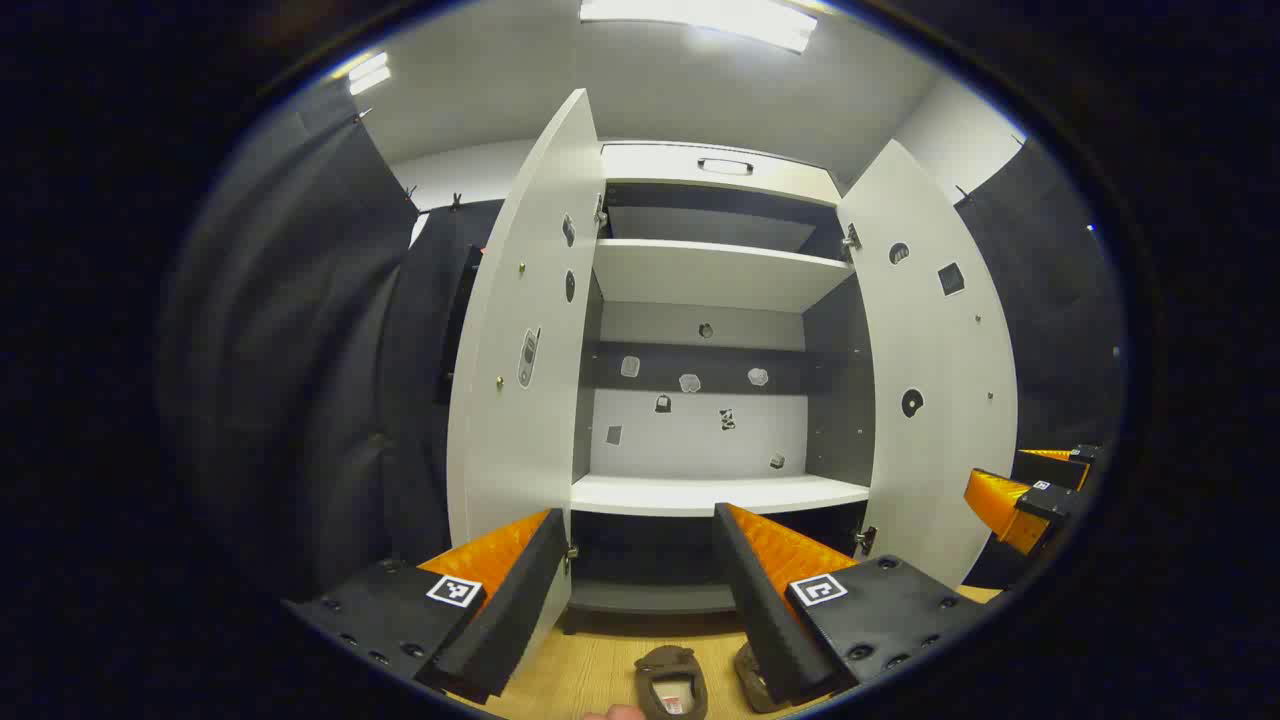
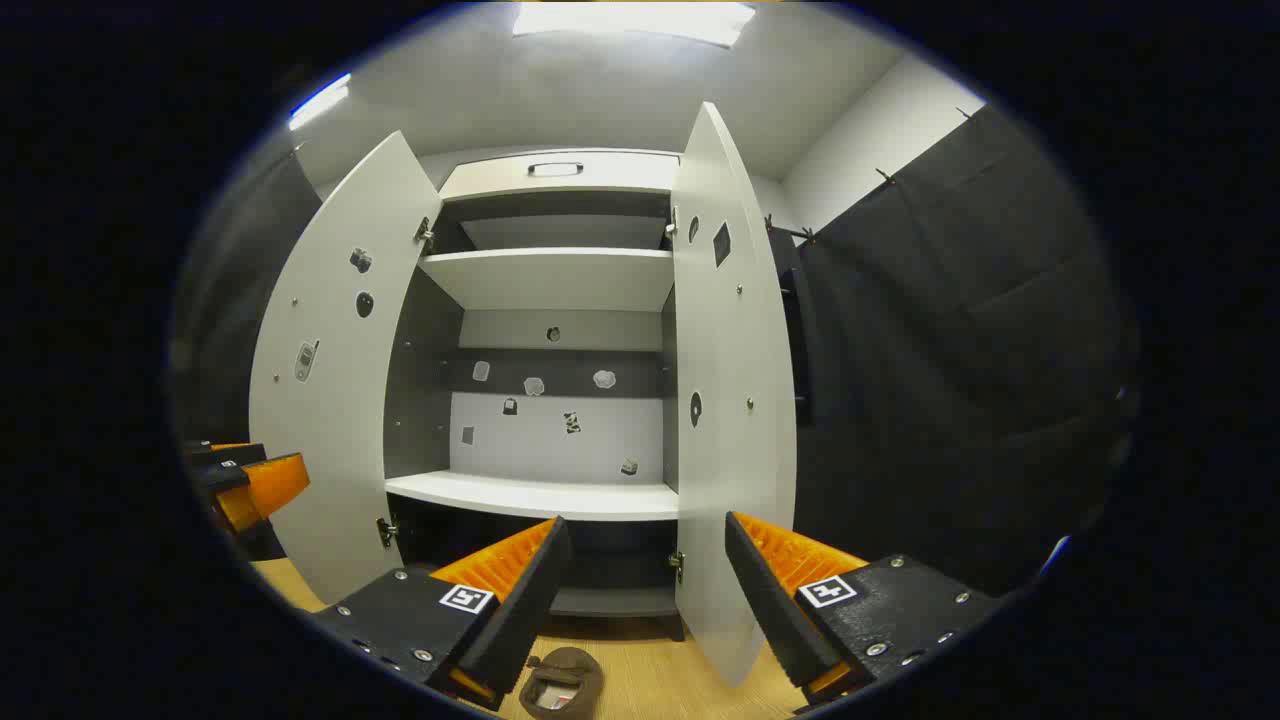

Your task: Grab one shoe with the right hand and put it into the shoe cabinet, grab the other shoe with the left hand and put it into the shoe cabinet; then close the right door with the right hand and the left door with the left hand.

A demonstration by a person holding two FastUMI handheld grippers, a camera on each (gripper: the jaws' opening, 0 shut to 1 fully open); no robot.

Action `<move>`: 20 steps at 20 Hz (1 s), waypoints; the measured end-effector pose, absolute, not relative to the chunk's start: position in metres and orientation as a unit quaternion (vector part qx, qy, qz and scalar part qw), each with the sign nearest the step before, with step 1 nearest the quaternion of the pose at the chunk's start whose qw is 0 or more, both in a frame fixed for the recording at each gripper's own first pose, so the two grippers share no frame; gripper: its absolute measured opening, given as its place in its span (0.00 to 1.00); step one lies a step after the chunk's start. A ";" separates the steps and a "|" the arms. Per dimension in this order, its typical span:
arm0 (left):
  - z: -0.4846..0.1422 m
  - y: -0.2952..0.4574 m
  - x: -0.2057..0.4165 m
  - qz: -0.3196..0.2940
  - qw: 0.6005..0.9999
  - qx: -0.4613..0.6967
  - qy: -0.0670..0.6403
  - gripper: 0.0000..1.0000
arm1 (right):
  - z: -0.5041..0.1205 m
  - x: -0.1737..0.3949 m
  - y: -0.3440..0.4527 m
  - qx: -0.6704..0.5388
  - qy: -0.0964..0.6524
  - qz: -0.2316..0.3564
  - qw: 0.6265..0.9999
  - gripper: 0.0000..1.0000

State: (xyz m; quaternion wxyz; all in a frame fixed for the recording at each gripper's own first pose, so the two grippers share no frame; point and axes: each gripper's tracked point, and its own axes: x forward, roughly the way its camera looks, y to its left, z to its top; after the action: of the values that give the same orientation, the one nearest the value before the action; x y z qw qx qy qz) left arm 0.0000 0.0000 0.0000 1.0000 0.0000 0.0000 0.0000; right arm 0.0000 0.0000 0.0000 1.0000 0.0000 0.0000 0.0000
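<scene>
The white shoe cabinet stands in front of me with its left door and right door both swung wide. Two brown shoes lie on the wooden floor before it: one between my left gripper's fingers, the other partly hidden behind the right finger. My left gripper is open and empty above them. In the right gripper view one brown shoe lies on the floor below my right gripper, which is open and empty in front of the cabinet.
Black cloth walls close in both sides. The cabinet shelves are bare, with small stickers on the back panel and doors. The right gripper shows at the far right edge of the left gripper view, beyond the right door; the left gripper shows past the left door.
</scene>
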 end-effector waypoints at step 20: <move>0.000 0.004 -0.014 0.004 1.000 0.003 0.003 0.96 | -0.023 0.014 0.025 -0.021 0.030 0.029 0.999 0.95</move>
State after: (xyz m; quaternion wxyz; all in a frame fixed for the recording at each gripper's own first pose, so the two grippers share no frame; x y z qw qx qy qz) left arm -0.0136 0.0038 -0.0001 1.0000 0.0033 0.0029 0.0043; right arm 0.0139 0.0254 -0.0227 0.9989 -0.0211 0.0302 0.0294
